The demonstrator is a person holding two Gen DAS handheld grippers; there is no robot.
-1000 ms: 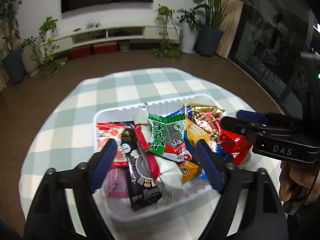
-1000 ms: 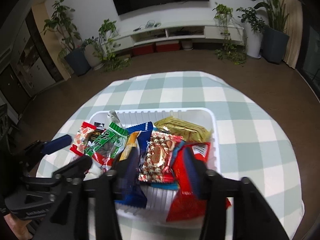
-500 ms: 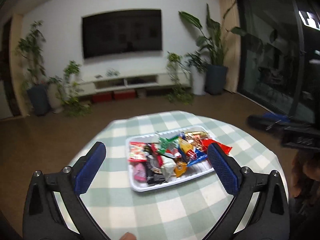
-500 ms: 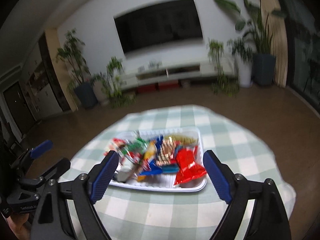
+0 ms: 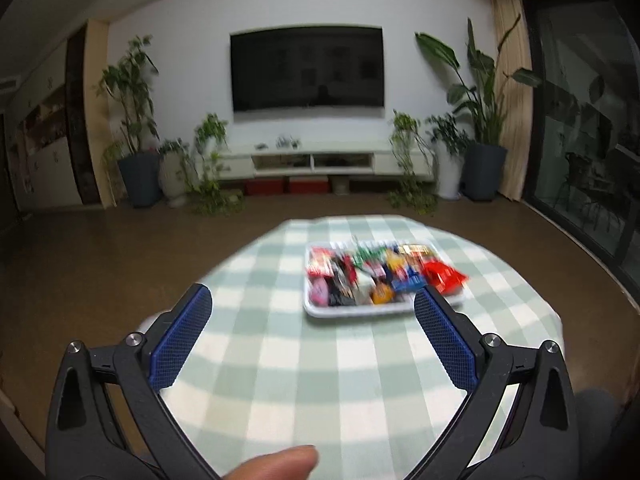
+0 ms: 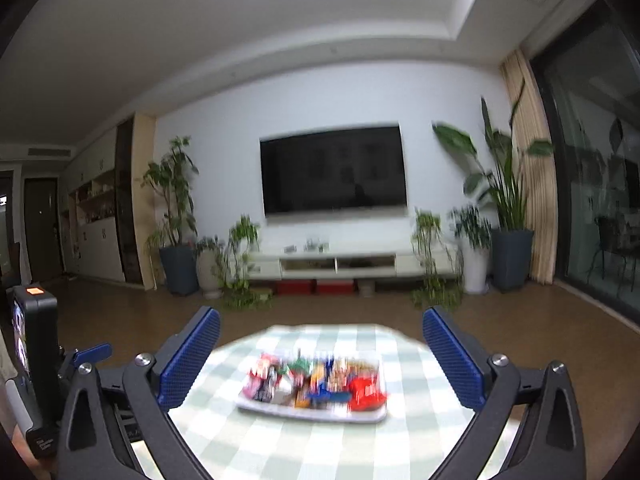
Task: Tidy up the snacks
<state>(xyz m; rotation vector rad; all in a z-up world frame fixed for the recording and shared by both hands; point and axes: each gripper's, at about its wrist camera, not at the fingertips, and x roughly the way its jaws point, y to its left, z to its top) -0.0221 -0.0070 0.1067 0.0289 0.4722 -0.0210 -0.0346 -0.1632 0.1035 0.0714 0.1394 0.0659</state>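
Both grippers have pulled well back and up from the snack tray, and both are empty. 1 second ago each claw hung low over the white tray with its blue pads right above the packets. Half a second ago they were already lifting away. Now the whole living room fills the views, and the table and tray look blurred from the motion.

In the left wrist view, the left gripper point(image 5: 312, 332) has its 2 blue-padded fingers spread wide apart, holding nothing. The white tray point(image 5: 360, 313) sits on the far right part of the round table point(image 5: 280, 360), which wears a green and white checked cloth. The snacks point(image 5: 380, 276) lie heaped inside the tray, a jumble of red, green, blue, orange and black packets. A red packet point(image 5: 444, 278) pokes over the tray's right edge. A fingertip shows at the bottom edge of the view.

In the right wrist view, the right gripper point(image 6: 320, 360) is likewise spread wide and empty. The same tray point(image 6: 308, 414) lies ahead between its fingers, well apart from them. Part of the left gripper's body shows at the far left.

Beyond the table stand a dark wall television, a low white cabinet and several potted plants.

With every visible packet in the tray and both claws withdrawn, the organizing looks finished or very nearly so.
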